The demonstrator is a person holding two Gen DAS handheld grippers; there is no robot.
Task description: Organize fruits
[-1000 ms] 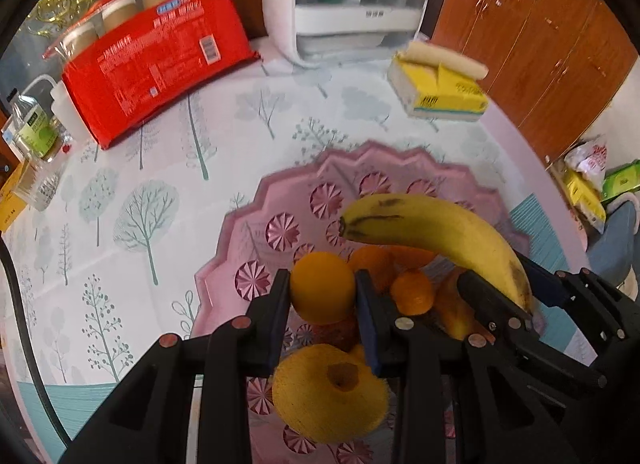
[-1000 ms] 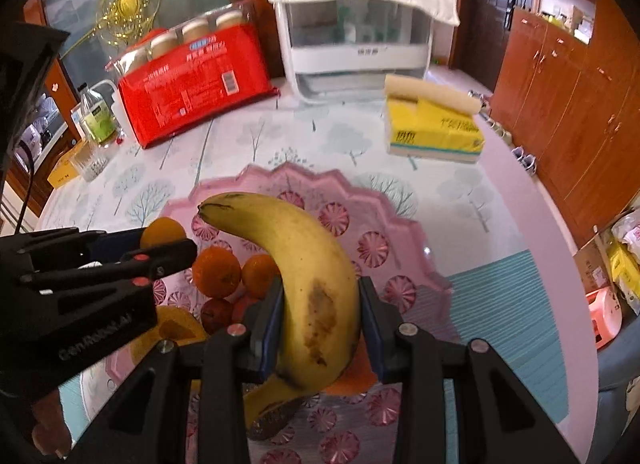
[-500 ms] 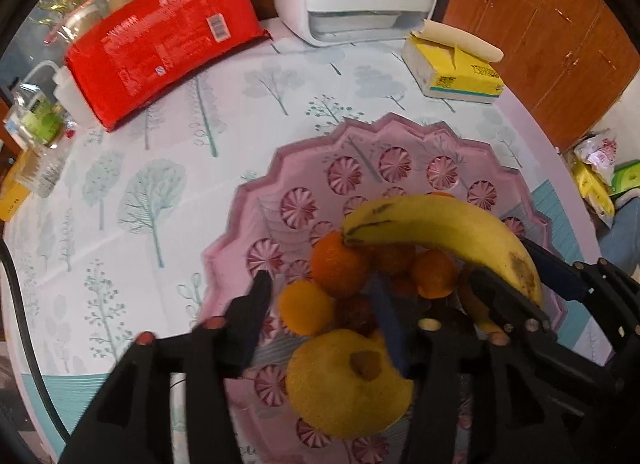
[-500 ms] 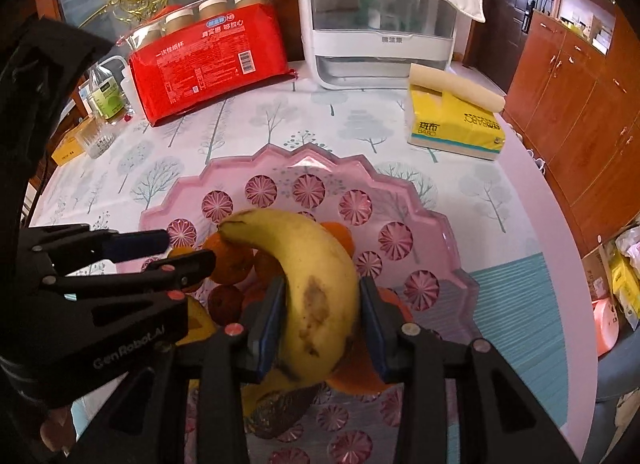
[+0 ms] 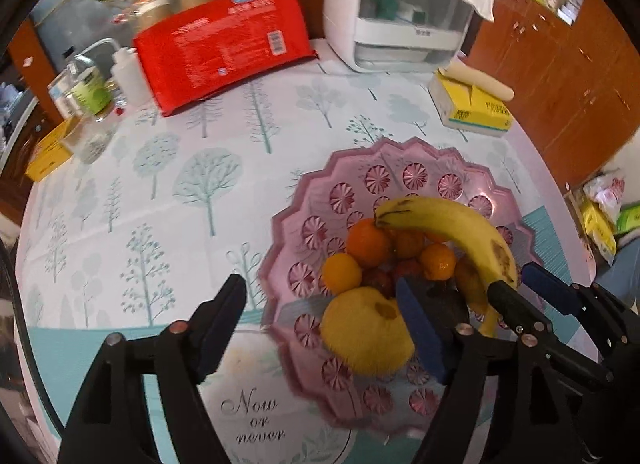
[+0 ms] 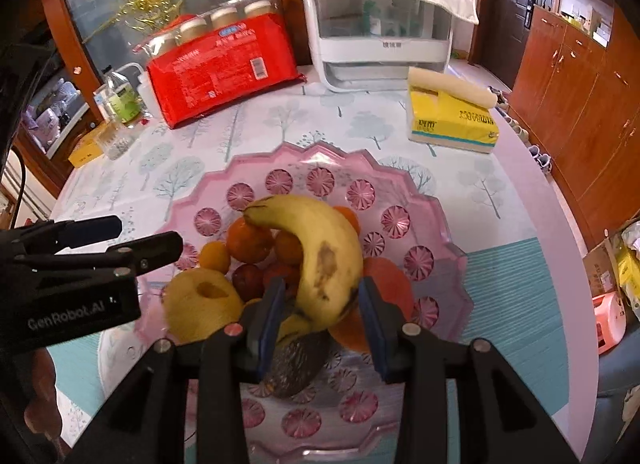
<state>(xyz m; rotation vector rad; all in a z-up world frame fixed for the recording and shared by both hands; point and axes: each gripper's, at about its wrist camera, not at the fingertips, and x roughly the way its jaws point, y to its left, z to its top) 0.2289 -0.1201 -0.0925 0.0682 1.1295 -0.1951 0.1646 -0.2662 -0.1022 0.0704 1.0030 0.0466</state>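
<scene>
fruit bowl (image 6: 404, 184) on the table, tissue box (image 6: 452, 122) behind it to the right

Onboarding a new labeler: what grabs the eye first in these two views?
The banana, clamped in the right claw above the pink scalloped tray piled with oranges and a yellow pear. Next, the left claw, jaws just opened, nothing gripped. At the back of the table, the red snack pack.

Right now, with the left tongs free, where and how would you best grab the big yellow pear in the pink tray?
Probably the yellow pear across its widest middle, from above. It sits at the pink tray's near edge, its dimpled end up, a small orange touching the far side. The open left tongs already straddle it; put the pads on its left and right flanks.
</scene>
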